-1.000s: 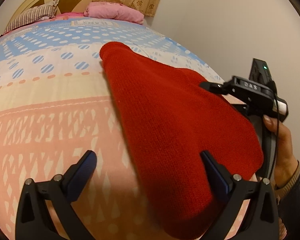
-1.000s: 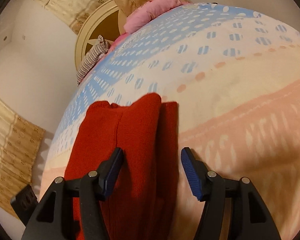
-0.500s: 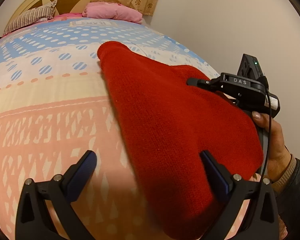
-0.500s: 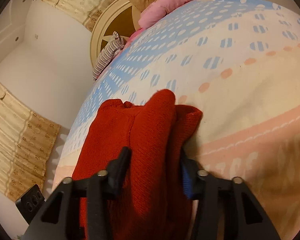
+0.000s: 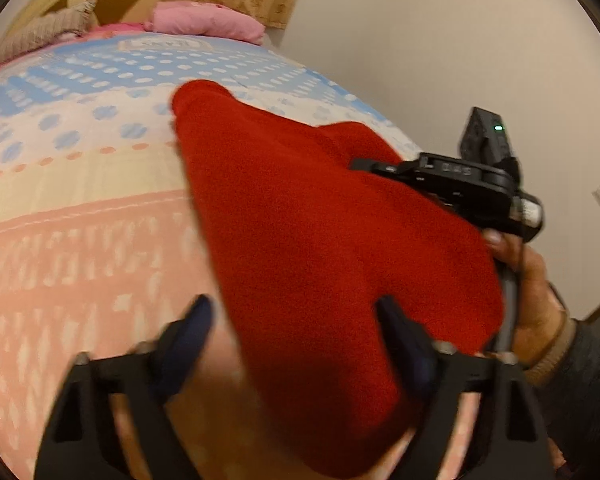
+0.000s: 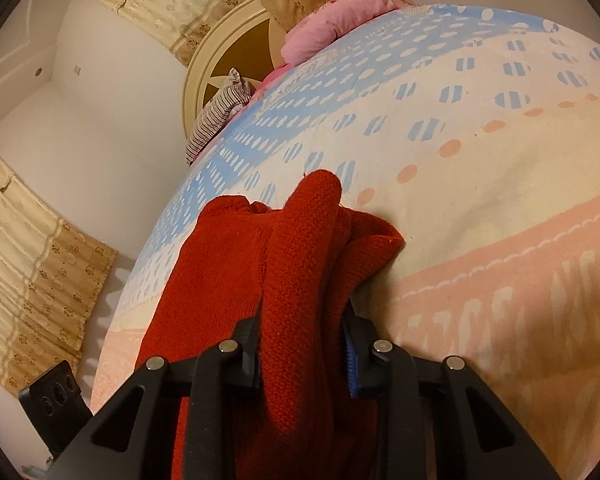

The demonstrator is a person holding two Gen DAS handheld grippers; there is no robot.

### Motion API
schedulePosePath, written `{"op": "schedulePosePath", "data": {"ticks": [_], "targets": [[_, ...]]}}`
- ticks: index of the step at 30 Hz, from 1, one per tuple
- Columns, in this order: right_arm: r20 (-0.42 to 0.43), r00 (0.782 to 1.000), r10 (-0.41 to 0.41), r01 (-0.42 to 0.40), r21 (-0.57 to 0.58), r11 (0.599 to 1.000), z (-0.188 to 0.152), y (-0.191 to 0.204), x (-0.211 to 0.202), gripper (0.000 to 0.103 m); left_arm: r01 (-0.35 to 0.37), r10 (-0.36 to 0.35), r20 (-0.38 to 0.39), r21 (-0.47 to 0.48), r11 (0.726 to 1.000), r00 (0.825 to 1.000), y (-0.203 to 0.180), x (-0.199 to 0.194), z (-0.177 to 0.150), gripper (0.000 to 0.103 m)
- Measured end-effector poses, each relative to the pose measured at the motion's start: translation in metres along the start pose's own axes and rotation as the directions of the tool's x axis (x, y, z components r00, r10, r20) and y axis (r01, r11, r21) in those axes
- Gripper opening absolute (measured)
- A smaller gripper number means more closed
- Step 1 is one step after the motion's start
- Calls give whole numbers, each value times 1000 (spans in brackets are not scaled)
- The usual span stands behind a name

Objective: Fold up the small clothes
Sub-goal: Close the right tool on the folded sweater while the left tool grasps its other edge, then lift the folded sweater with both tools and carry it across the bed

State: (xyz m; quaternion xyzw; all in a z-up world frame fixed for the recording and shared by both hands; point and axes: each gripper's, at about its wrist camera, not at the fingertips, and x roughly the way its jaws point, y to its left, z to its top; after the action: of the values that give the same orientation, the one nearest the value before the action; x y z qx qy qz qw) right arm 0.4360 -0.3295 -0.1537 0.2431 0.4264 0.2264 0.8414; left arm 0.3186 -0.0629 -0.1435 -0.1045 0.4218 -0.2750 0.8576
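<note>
A red knitted garment (image 5: 300, 232) lies folded lengthwise on the patterned bedspread (image 5: 80, 208). My left gripper (image 5: 296, 336) is open, its two fingers standing either side of the garment's near end. In the right wrist view my right gripper (image 6: 302, 344) is shut on a bunched fold of the red garment (image 6: 300, 264) near its end. The right gripper's body and the hand holding it (image 5: 468, 184) show in the left wrist view at the garment's right edge.
Pink pillow (image 5: 208, 24) and striped pillow (image 6: 220, 112) lie by the round headboard (image 6: 236, 60) at the far end. A wall (image 5: 460, 40) runs close to the bed's right side. Curtains (image 6: 32, 272) hang beyond the bed.
My right gripper has closed on the garment's fold and bunched it up. My left gripper has narrowed somewhat and moved in around the garment's near end.
</note>
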Motion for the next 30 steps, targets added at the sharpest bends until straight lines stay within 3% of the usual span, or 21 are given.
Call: {"op": "schedulePosePath", "data": {"ticks": [5,8,13,30], "targets": [[47,999,-7,8,-23,1000,-8,11,-17,28,10,-10,15,-19,1000,1000,-4,-7,-3,49],[72,997,9,-7,-23,1000,-13,18,-30,27,-13,13,31,5,1000,999,-14,-14,-5,45],[101,995,1,3,-41,999,-26,29,-56,27,-9,8,54,11,1000,999,-26,-26,-13,41],[211,977,-5,12,-32,999,-73,29,-184,27,147,-153,94,77,986,984,-91,-62,-34,41]]}}
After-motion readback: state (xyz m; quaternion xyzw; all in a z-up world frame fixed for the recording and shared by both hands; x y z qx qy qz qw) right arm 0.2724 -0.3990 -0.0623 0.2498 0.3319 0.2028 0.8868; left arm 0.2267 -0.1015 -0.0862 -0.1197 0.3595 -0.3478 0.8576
